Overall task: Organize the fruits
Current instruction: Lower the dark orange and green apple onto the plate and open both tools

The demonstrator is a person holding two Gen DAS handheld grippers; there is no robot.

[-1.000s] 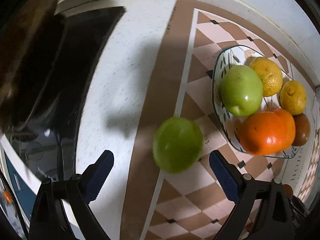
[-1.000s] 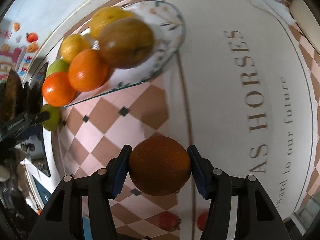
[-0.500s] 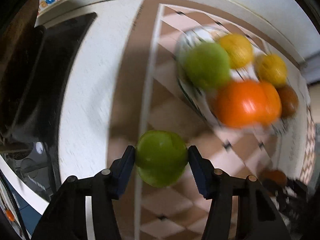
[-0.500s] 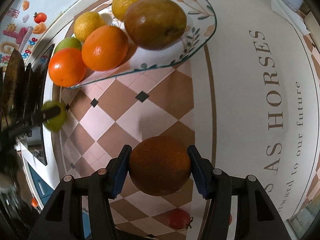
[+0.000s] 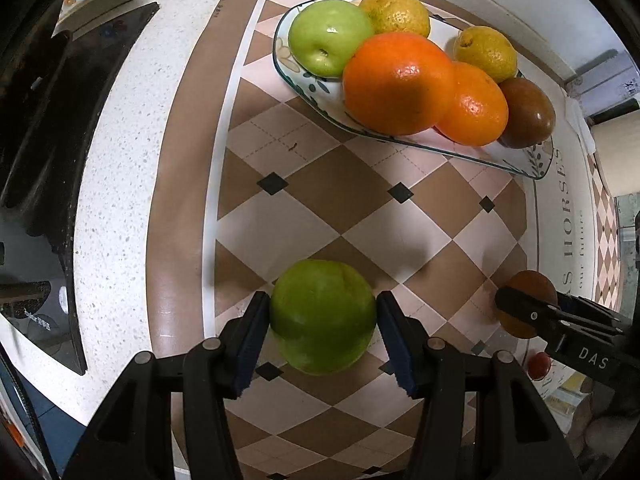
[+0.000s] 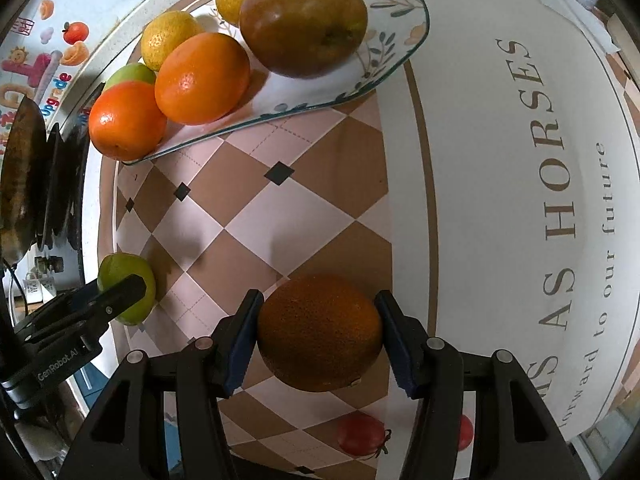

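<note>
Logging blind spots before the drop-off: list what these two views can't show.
- Left wrist: brown fruit mostly hidden behind the right gripper.
- Right wrist: plate's green apple mostly hidden behind oranges.
- Both: whether the held green apple touches the mat, hidden underneath.

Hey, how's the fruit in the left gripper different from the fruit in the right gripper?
Colour: the green apple in the left gripper is bright green; the brown fruit in the right gripper is dull orange-brown.
Skin: the apple looks smooth and faintly glossy; the brown fruit looks matte and finely speckled.
Shared: both are roundish, similar in size, clamped between blue pads, and held short of the fruit plate.
</note>
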